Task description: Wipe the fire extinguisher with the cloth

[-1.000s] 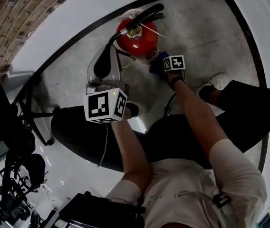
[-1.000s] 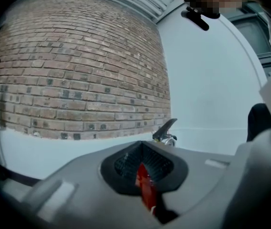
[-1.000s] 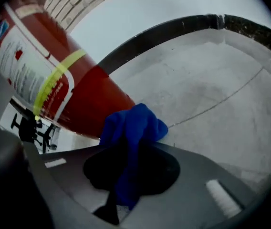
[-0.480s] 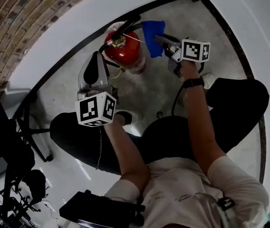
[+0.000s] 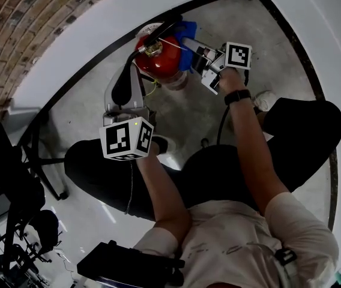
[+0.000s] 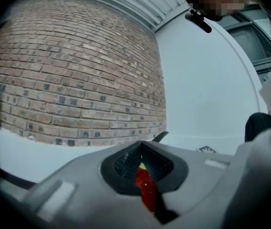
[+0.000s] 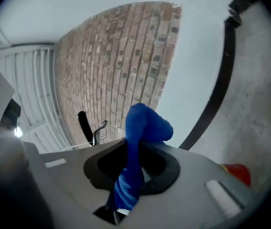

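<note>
Two jaws of the right gripper [image 7: 134, 149] pinch a blue cloth [image 7: 144, 123], which lies against the right side of the red fire extinguisher [image 5: 157, 56]. The left gripper [image 6: 141, 152], jaws drawn together, sits just left of the extinguisher. A brick wall [image 6: 78, 80] rises beyond the extinguisher, and a white shoe [image 5: 271, 99] rests on the floor to its right.

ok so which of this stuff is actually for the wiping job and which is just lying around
For the job:
- red fire extinguisher
- blue cloth, clamped in the right gripper

Just lying about:
- black chair at the left
- flat black object on the floor behind the person
</note>
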The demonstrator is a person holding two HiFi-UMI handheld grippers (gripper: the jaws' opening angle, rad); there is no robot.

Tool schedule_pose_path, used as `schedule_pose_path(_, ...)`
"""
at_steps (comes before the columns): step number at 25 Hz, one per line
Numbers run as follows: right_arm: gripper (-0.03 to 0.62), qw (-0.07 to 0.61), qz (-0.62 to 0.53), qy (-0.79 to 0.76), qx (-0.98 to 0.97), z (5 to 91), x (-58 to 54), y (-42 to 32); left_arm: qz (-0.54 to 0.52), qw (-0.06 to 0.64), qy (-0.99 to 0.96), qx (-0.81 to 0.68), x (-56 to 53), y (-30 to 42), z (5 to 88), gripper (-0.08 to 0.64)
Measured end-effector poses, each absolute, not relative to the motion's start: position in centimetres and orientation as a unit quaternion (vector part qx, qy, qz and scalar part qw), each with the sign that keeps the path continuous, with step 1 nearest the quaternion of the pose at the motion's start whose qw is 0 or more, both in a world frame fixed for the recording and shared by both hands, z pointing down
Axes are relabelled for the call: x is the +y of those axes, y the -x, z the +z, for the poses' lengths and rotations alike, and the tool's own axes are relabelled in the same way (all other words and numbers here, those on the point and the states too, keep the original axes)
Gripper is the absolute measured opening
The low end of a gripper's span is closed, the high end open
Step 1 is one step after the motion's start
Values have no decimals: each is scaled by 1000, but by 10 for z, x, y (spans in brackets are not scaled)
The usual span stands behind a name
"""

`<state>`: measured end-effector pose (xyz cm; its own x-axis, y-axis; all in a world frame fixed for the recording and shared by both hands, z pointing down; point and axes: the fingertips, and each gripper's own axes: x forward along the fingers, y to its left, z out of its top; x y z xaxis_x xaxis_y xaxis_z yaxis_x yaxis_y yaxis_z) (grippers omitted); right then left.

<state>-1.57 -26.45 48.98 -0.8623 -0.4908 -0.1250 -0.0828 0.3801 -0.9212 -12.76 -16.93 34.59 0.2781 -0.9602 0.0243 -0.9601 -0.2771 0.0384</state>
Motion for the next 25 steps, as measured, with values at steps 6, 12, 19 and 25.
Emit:
schedule_pose_path(6,63,120,-615,206,752,611,-272,21,9,18,-795,-607,-176,119,328,2)
schedule_pose_path(12,64,30,-670,268,692,753,-253,22,18,18,-783,-622,-188,140,321,2)
schedule_pose_path(19,63,-218,-610,322,691,845,-227,16,24,16,-768,-640,-220,171,319,2)
schedule_pose_path(25,64,-229,-612,218,725,782,-273,28,5,13,-771,-636,-262,191,304,2)
